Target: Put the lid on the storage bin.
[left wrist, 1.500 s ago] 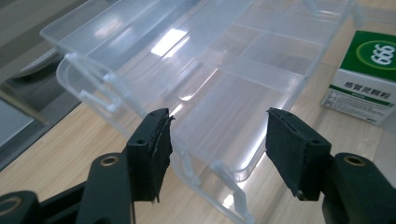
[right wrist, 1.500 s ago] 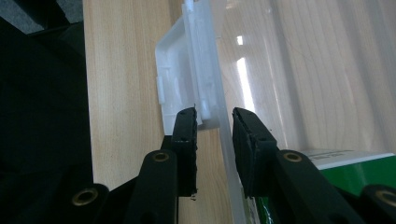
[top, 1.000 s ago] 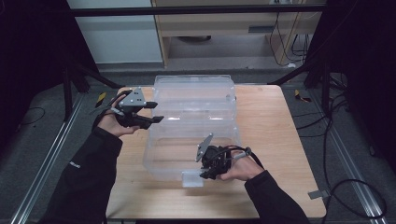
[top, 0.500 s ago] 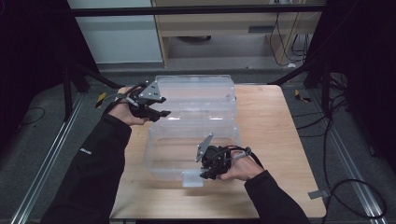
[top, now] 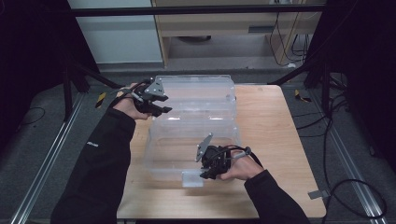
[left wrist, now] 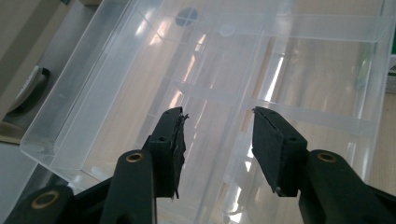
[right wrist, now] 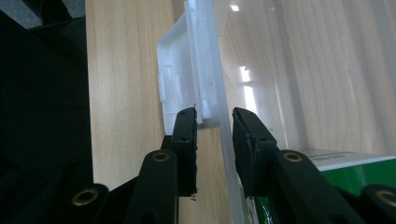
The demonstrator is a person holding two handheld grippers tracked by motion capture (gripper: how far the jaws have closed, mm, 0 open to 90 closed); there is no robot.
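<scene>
On the wooden bench [top: 275, 135] sits a large clear plastic box [top: 196, 121], open, with its lid laid back on the far side of the base and a white latch tab [top: 192, 178] at the near wall. At the box's near front edge, the right claw [top: 208, 173] straddles the thin clear wall beside the latch; in the right gripper view its jaws stand on either side of the wall with a sliver of gap showing, so I cannot tell whether they bite or merely bracket it. At the box's far left corner, the left claw [top: 161, 108] hovers above the lid with its jaws spread wide and nothing between them. The box looks light, hollow and fairly stiff, yet its thin walls would likely flex and its glossy surface would slip under a pad. The best hold seems to be a rim or the latch, where the plastic is thicker, rather than a broad panel.
</scene>
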